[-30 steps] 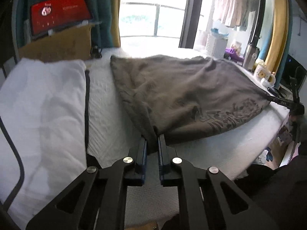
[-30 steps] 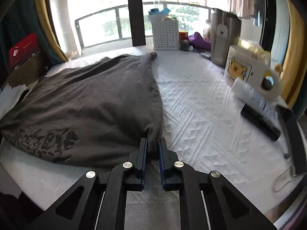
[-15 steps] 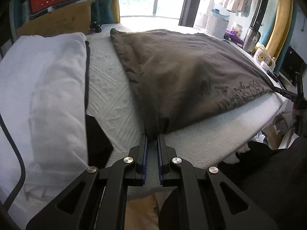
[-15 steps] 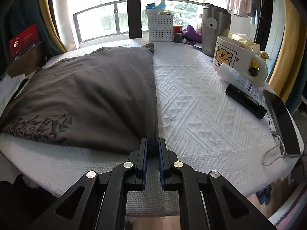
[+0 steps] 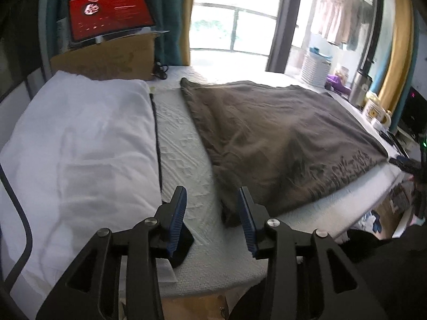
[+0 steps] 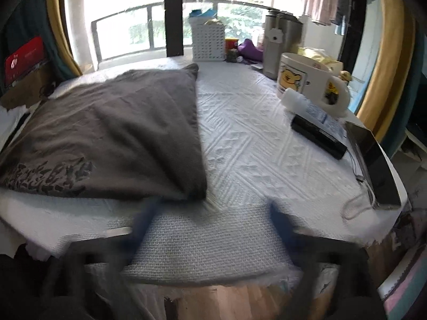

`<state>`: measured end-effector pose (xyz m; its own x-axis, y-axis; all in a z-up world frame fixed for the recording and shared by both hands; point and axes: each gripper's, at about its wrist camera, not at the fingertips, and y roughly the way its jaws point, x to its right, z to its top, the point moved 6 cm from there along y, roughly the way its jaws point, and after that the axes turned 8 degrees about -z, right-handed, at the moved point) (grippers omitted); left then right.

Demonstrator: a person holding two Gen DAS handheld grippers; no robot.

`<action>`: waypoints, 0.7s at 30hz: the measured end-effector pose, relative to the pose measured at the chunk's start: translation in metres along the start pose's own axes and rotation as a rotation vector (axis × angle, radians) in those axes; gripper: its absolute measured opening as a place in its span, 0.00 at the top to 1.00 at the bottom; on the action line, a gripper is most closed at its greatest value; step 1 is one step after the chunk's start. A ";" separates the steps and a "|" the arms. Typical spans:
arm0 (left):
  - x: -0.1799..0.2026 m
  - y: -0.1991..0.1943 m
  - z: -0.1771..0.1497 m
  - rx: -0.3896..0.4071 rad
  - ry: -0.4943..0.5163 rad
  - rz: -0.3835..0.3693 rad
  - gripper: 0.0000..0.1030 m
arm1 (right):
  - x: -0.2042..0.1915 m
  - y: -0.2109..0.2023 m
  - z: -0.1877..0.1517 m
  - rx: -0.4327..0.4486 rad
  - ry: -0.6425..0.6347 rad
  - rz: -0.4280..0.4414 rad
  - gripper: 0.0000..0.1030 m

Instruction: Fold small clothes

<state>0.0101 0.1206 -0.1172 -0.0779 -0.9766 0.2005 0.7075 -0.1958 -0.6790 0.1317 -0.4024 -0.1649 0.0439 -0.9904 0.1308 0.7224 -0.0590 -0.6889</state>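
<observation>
Left gripper [image 5: 212, 210] has just been opening; its jaws stand apart, the shirt [image 5: 280, 138] corner lying loose between them on the worktop [image 5: 184, 144], a white pillow [image 5: 77, 144] beside; right gripper [image 6: 213, 216], blurred, has just been opening wide, empty, the shirt [image 6: 112, 133] corner just ahead; a mug [image 6: 307, 82] stands well apart.

White pillow [image 5: 77, 144], bear mug [image 6: 307, 80], white basket [image 6: 208, 40], black case [image 6: 317, 136].
</observation>
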 end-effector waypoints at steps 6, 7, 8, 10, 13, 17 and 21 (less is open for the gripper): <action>0.018 0.010 0.013 0.038 0.025 -0.016 0.46 | -0.009 -0.004 -0.005 -0.003 0.050 0.075 0.05; 0.022 0.012 0.017 0.044 0.023 -0.028 0.46 | -0.014 -0.004 -0.006 -0.004 0.048 0.090 0.05; 0.026 0.015 0.020 0.048 0.022 -0.038 0.46 | -0.021 -0.003 -0.007 -0.008 0.044 0.110 0.05; 0.033 0.021 0.026 0.053 0.028 -0.045 0.46 | -0.030 -0.001 -0.007 -0.011 0.047 0.145 0.05; 0.046 0.029 0.032 0.057 0.051 -0.054 0.46 | -0.043 0.003 -0.009 -0.028 0.060 0.204 0.05; 0.057 0.037 0.035 0.047 0.084 -0.072 0.46 | -0.055 0.009 -0.002 -0.018 0.059 0.218 0.05; 0.053 0.045 0.032 0.024 0.087 -0.048 0.46 | -0.056 0.018 0.009 -0.019 0.087 0.233 0.05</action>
<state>0.0605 0.0626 -0.1147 -0.1718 -0.9705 0.1695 0.7178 -0.2411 -0.6532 0.1489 -0.3468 -0.1780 0.1480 -0.9845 -0.0946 0.6867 0.1711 -0.7065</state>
